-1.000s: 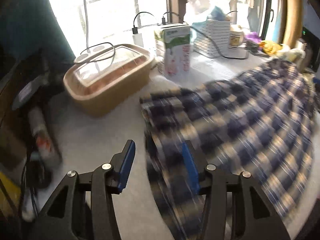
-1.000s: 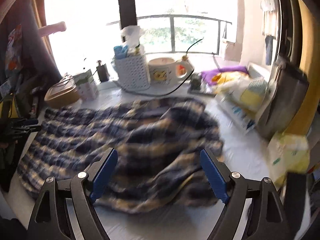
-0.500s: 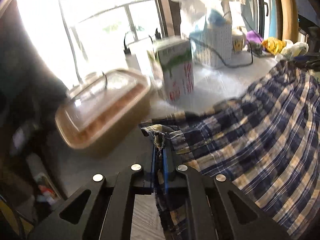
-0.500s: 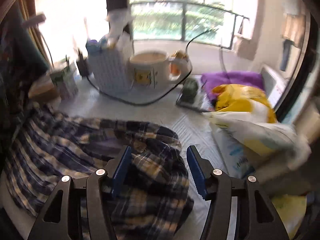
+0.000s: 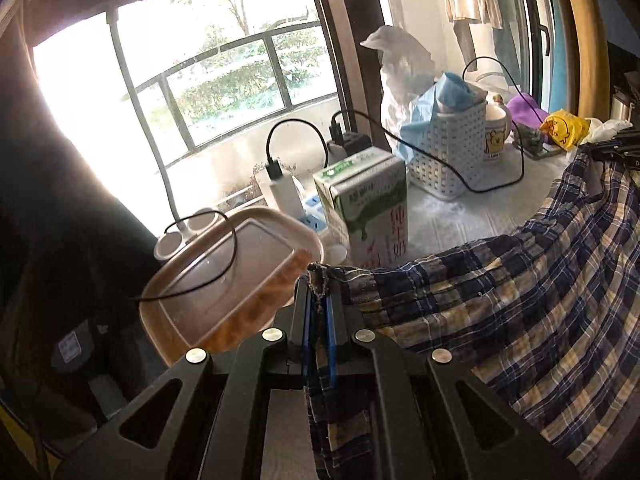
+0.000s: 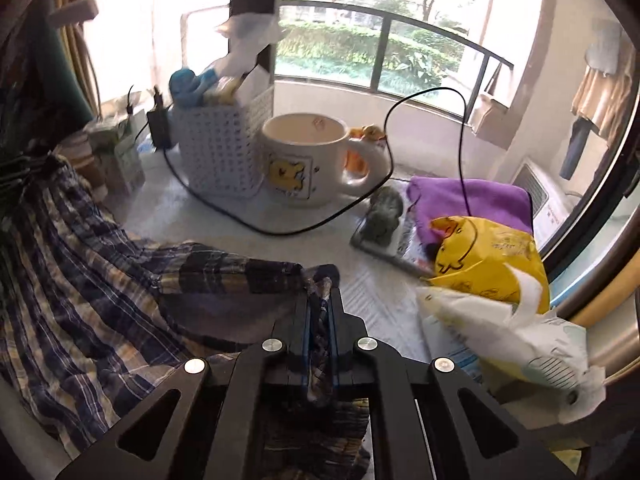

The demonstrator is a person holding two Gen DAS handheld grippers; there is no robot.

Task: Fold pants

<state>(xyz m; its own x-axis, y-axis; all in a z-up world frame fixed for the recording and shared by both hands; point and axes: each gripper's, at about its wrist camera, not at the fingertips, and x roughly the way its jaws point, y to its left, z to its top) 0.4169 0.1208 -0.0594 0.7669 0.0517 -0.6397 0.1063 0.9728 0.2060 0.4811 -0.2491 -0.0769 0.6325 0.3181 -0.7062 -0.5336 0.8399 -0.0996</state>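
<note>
The pants (image 5: 520,312) are blue, white and tan plaid and hang stretched between my two grippers above the white table. My left gripper (image 5: 319,300) is shut on one corner of the cloth, which bunches out past the blue pads. My right gripper (image 6: 319,300) is shut on the opposite corner of the pants (image 6: 80,280), with the fabric sloping down and away to the left. In the left wrist view the right gripper (image 5: 612,148) shows at the far right, clamped on the cloth. In the right wrist view the left gripper (image 6: 24,168) shows dimly at the far left.
A lidded tan food box (image 5: 228,280), a milk carton (image 5: 366,208), a white basket (image 5: 452,152) and chargers with black cables stand by the window. A big mug (image 6: 304,160), purple cloth (image 6: 472,200), a yellow bag (image 6: 488,260) and a white packet (image 6: 520,344) crowd the right side.
Both grippers went from open to shut on corners of the pants. The cloth has been lifted and pulled taut between them, and the right gripper moved toward the mug.
</note>
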